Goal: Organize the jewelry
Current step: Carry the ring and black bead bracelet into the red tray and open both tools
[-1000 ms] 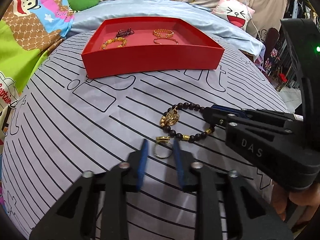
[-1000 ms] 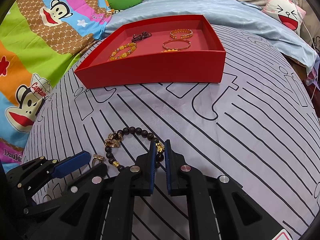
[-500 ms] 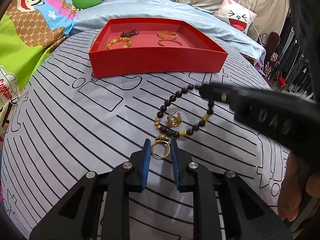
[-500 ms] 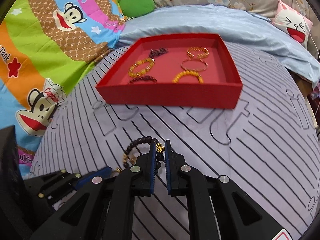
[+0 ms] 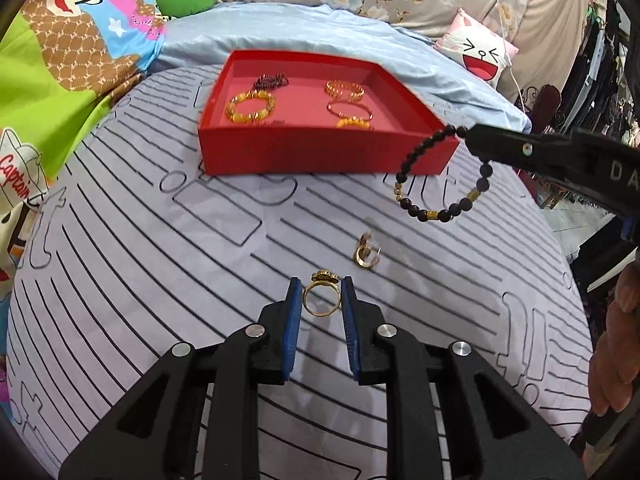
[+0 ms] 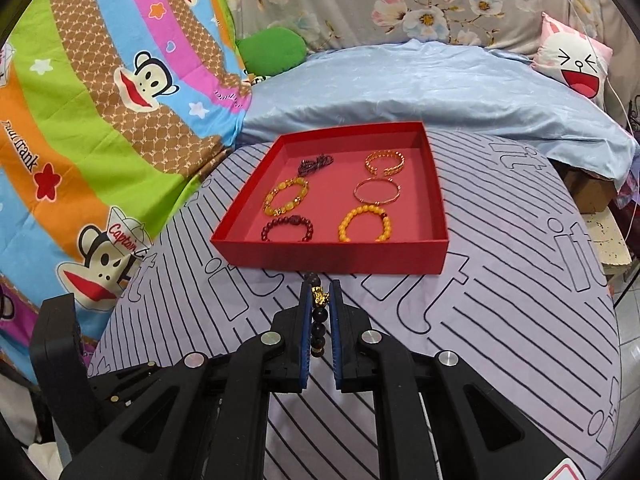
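Step in hand: carry to the shallow red cardboard tray (image 6: 434,216), which stands on the striped grey cloth (image 5: 120,280). Its front wall must be cleared; bare floor remains along the right side. The right gripper (image 6: 319,320) pinches the dark beaded bracelet with gold charm (image 5: 424,184), hanging free. The left gripper (image 5: 320,300) pinches the gold ring with ornate top (image 5: 321,300). A gold charm (image 5: 366,254) lies nearby.

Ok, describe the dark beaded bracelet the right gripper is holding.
The dark beaded bracelet is a loop of round, matte black beads with a few gold spacer beads and a gold charm. It hangs in the air, clamped in the right gripper jaws, clear of the striped cloth and near the red tray.
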### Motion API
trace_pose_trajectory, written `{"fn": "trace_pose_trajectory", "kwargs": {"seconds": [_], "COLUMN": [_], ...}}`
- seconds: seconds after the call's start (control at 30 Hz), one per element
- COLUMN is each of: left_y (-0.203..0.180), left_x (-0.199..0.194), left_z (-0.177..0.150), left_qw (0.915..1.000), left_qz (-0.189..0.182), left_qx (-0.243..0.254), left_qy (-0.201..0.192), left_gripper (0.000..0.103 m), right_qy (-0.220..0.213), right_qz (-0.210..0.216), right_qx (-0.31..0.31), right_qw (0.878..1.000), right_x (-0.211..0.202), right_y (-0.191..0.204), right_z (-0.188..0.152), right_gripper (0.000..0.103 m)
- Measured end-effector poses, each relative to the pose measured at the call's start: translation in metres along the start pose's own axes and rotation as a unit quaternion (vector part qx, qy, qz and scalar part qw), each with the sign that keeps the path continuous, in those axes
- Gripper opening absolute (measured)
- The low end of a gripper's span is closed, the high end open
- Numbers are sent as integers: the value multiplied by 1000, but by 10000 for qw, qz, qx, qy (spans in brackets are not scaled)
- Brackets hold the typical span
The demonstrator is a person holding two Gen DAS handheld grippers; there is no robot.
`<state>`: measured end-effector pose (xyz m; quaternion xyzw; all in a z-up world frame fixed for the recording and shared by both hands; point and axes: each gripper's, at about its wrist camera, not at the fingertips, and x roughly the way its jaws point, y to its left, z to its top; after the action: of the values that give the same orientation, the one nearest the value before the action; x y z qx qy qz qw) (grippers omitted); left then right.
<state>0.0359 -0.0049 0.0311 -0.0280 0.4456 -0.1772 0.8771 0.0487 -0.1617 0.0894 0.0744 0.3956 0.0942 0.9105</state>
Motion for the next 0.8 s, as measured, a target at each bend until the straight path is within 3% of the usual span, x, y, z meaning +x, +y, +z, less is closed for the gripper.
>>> {"fn": "trace_pose_trajectory", "kwargs": {"seconds": [0.4,0.57,0.8], "left_y": [5,7,4], "left_x": [-2,12,50], "left_z": [75,119,170], "left_qw": [9993,9985,9980], "left_qz": [-27,-22,-13], "left_qx": [77,206,450], "left_qy": [-354,-516,-443], "left_gripper": [19,19,19], "right_qy": [-214,-212,-108], "right_qz": [-109,-64,-90], "right_qx": [-76,-30,-115], "right_qw": [9997,9997,9998], "right_x": [9,32,79], "right_y": [-11,-16,-15], "right_z": [46,75,122], "right_gripper": [8,8,8]}}
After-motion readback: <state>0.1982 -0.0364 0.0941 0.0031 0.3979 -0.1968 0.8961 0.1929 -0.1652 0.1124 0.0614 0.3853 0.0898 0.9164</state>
